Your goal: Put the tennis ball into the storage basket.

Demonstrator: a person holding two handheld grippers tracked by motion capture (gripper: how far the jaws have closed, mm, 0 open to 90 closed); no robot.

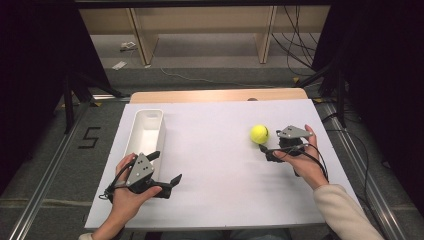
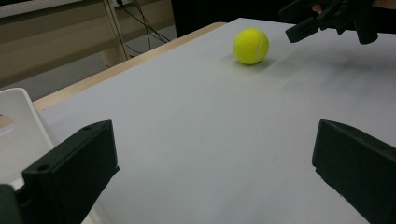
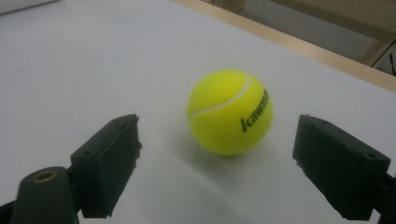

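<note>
Early stage — right claw [image 3: 217,161], spread wide, is lining up on the fuzzy yellow-green tennis ball [image 3: 229,112], not yet gripping; left claw [image 2: 212,172] is idling open beside the long white plastic bin [image 1: 145,131].

Left tool [image 1: 166,168]: black body, two blocky black jaws, grey three-cornered plate on top with small dark holes, thin black cable looping off behind the plate. Right tool [image 1: 263,140]: same black build, same grey plate, black cable trailing back from it. Jaw blocks matte, each with small round screw holes; brass-coloured insert low beside one right jaw. Cream long sleeve behind right tool.
</note>
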